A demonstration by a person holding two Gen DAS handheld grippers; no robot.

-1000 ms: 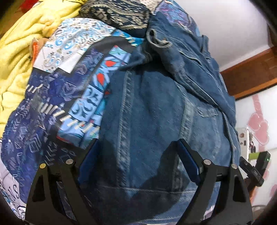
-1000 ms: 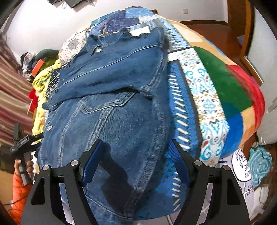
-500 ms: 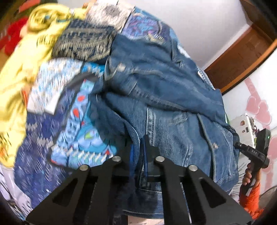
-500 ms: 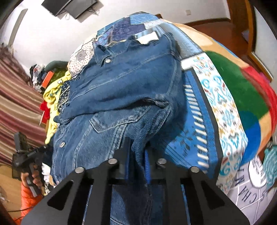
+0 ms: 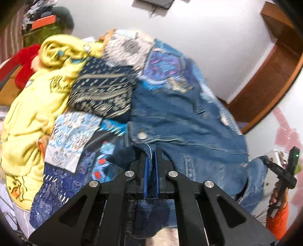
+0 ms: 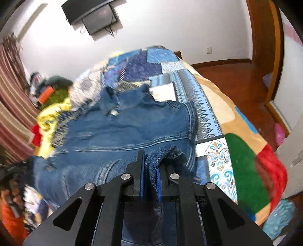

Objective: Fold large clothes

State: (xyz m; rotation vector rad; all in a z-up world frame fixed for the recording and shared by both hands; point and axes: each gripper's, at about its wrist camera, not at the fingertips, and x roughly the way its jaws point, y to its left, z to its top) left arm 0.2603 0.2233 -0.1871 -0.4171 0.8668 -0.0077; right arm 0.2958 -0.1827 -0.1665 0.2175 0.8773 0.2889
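Observation:
A blue denim jacket (image 5: 185, 124) lies spread on a patchwork bedspread (image 5: 62, 177). My left gripper (image 5: 151, 157) is shut on the jacket's near edge, with denim pinched between the blue pads and hanging below them. In the right wrist view the same jacket (image 6: 121, 132) stretches away across the bed. My right gripper (image 6: 150, 160) is shut on a bunched fold of its near edge. Both held edges are lifted off the bed. My right gripper also shows at the far right of the left wrist view (image 5: 284, 172).
A yellow garment (image 5: 36, 106) and a dark patterned cloth (image 5: 102, 94) lie left of the jacket. A colourful fleece blanket (image 6: 244, 164) covers the bed's right side. Wooden floor (image 6: 233, 79) and a door frame lie beyond. A wall-mounted TV (image 6: 94, 17) hangs above.
Both grippers went from open over the jacket to shut on its near edge. They have since lifted the pinched denim and moved it toward the far side of the bed.

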